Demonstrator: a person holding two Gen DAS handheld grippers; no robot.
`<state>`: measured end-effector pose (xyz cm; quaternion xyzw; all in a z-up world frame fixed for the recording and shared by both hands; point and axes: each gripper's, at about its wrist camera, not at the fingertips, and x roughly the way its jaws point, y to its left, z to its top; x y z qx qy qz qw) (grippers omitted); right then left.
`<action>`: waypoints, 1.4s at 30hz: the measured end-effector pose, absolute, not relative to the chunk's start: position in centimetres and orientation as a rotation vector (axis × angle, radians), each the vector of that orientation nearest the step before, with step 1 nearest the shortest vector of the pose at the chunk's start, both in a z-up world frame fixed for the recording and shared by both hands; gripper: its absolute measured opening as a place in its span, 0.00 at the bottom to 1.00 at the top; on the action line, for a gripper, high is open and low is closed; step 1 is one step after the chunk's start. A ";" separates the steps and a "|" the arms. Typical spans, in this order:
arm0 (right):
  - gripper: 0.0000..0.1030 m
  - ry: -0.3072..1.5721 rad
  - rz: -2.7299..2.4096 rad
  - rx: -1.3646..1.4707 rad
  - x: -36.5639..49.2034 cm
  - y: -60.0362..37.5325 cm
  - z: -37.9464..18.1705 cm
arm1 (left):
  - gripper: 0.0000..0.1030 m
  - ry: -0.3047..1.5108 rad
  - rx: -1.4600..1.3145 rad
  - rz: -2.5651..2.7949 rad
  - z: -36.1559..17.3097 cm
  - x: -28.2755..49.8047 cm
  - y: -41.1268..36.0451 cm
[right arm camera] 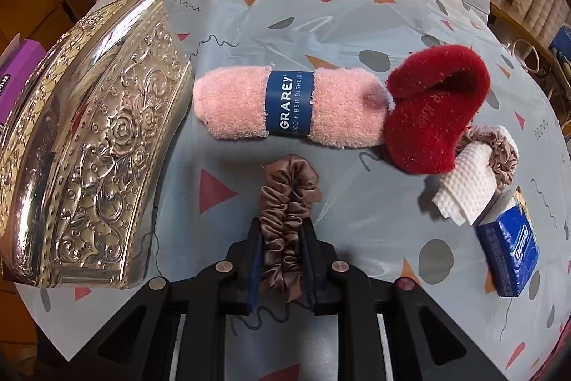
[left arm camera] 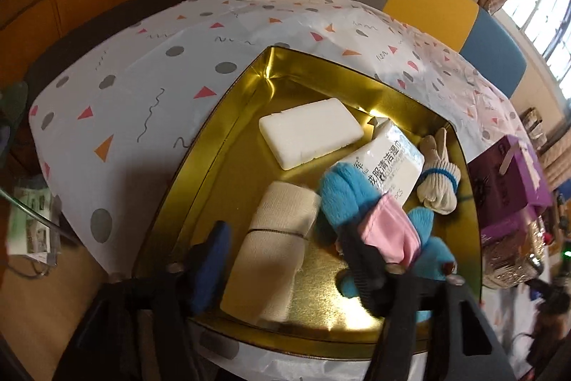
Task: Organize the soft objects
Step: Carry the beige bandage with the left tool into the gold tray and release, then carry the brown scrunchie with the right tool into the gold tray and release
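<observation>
The left gripper (left arm camera: 285, 259) stood with its jaws apart over the gold tin (left arm camera: 228, 138), above a cream bandage roll (left arm camera: 274, 238), with a blue-and-pink plush toy (left arm camera: 378, 220) against its right finger. Inside the tin also lay a white sponge block (left arm camera: 310, 136), a wet-wipes pack (left arm camera: 389, 163) and a rolled sock (left arm camera: 437, 184). The right gripper (right arm camera: 282, 259) was clamped on a brown satin scrunchie (right arm camera: 285, 220) above the desk (right arm camera: 357, 24), beside the tin's embossed lid (right arm camera: 103, 138) and near a pink dishcloth roll (right arm camera: 285, 104).
</observation>
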<state>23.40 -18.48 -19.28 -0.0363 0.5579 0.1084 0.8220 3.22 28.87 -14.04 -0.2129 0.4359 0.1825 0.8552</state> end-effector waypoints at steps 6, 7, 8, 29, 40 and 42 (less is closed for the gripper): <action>0.19 1.177 0.224 -0.084 22.9 -18.1 -19.5 | 0.84 0.832 -0.324 0.450 -12.6 2.2 27.5; 0.18 1.173 0.219 -0.089 22.8 -18.0 -19.5 | 0.84 0.824 -0.315 0.451 -12.4 2.1 27.4; 0.18 1.170 0.215 -0.094 22.7 -17.9 -19.5 | 0.84 0.818 -0.310 0.450 -12.2 1.9 27.2; 0.18 0.927 0.191 -0.002 24.2 -16.5 -7.9 | 0.86 0.773 -0.205 0.342 -9.8 1.5 23.3; 0.17 0.761 0.481 -0.072 22.6 -5.5 -0.6 | 0.86 0.778 -0.213 0.336 -10.2 1.2 23.5; 0.18 0.751 0.562 -0.103 21.5 -2.6 -0.3 | 0.86 0.776 -0.221 0.346 -10.2 1.1 23.9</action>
